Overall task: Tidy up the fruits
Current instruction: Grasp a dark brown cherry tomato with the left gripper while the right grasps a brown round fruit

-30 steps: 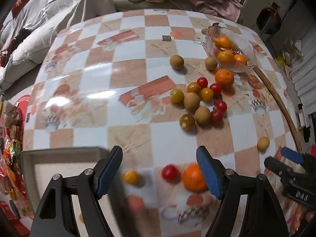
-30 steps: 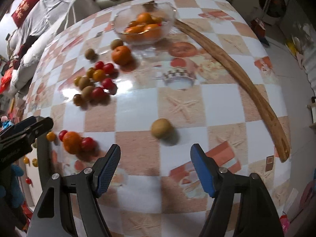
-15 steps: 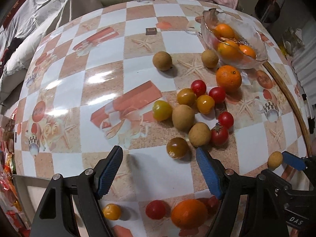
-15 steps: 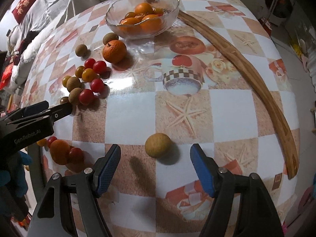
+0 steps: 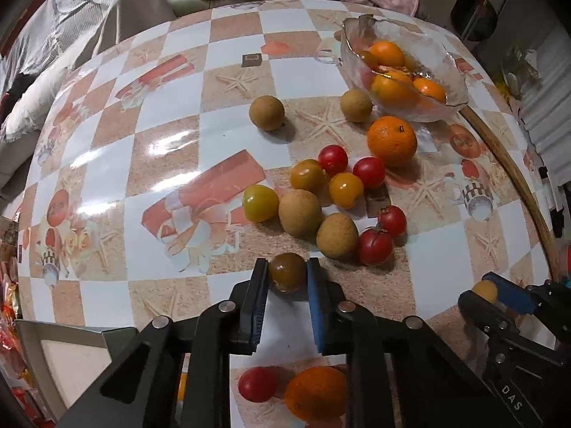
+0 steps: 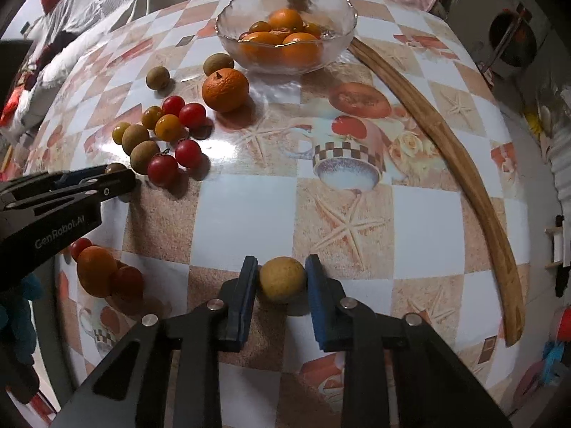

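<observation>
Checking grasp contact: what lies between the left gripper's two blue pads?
In the left wrist view, a dark brownish tomato sits between the left gripper pads, both closed against it, resting on the table.

Glossy patterned tablecloth [image 6: 421, 214], clear glass bowl [image 6: 285, 18], smooth wooden strip [image 6: 474, 185], rough-skinned brown fruits [image 5: 299, 214].

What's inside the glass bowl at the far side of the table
The glass bowl holds several oranges, with at least one smaller orange-brown fruit among them. Whatever lies beneath the pile at the bowl's bottom is covered by the fruit.
</observation>
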